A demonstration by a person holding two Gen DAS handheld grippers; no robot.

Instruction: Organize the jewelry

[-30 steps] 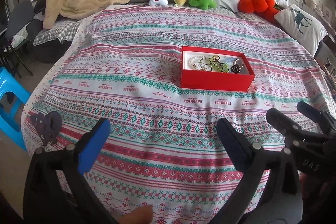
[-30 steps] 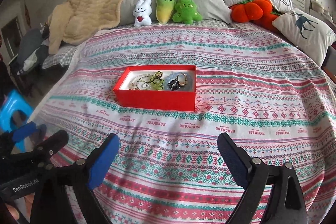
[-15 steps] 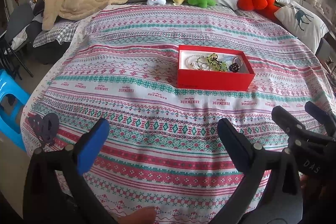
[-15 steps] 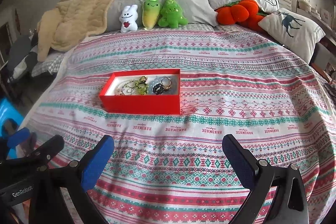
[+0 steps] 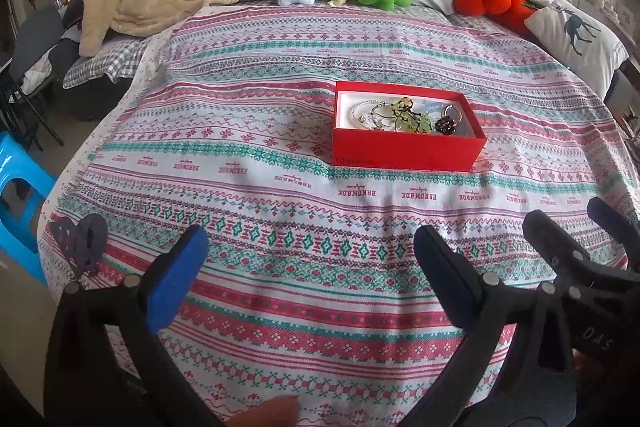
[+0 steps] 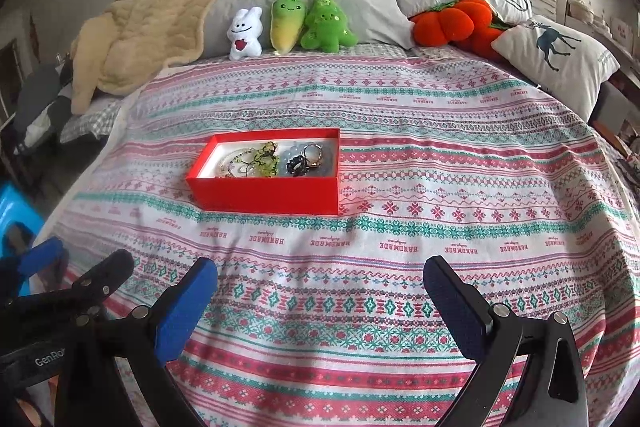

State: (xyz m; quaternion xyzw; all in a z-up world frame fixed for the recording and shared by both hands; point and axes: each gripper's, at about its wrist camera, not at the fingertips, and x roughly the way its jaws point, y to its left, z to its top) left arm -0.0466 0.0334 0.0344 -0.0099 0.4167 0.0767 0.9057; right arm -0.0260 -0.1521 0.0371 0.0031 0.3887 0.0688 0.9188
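left gripper [image 5: 308,251] nearer red box [image 5: 408,151] | right gripper [image 6: 320,279] raised, box [image 6: 266,193] lower in view

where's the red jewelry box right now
The red jewelry box sits mid-bed on the patterned bedspread, right of centre in the left wrist view, left of centre in the right.

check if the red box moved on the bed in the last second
No. The red box sits just behind the same row of HANDMADE lettering on the bedspread as before. Only the cameras shifted slightly.
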